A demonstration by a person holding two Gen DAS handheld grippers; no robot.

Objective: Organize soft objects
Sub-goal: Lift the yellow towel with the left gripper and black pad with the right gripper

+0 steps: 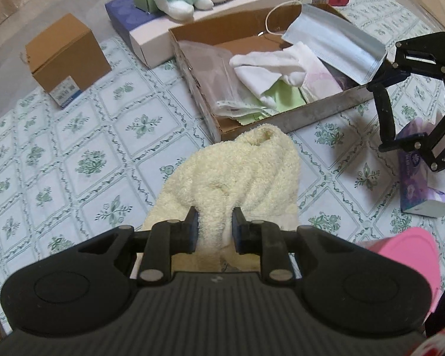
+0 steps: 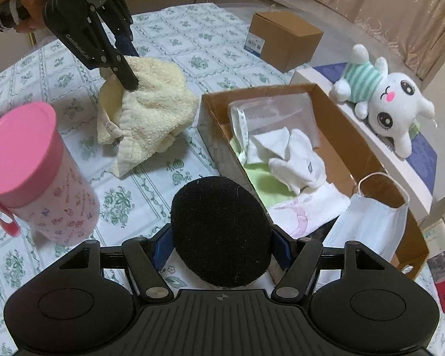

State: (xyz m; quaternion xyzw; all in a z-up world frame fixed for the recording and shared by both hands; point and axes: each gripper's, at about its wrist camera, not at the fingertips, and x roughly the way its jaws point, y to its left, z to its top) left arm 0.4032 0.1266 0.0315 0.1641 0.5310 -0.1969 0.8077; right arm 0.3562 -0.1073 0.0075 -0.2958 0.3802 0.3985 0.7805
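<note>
Left gripper (image 1: 213, 222): pointed steeply down over the table (image 1: 74, 154), a bare hand (image 2: 23, 3) on its grip. Jaws nearly closed, pinching a fold of the cream terry towel (image 1: 240, 175); the towel hangs bunched from the pads, its lower edge at the tablecloth, just beside the cardboard tray (image 1: 198, 95).

Right gripper (image 2: 222, 249): angled down near the tray's corner. Jaws set wide, clamped on either side of a black foam pad (image 2: 219, 231).

Cardboard tray: holds white cloths (image 2: 293, 154), a green cloth (image 2: 264, 178), a clear bag (image 2: 270, 109); a face mask (image 2: 368, 222) drapes over its rim.

Other items: plush rabbit (image 2: 388, 101) on a flat box; pink tumbler (image 2: 35, 172); brown carton (image 2: 284, 38); tissue pack (image 1: 424, 184).
</note>
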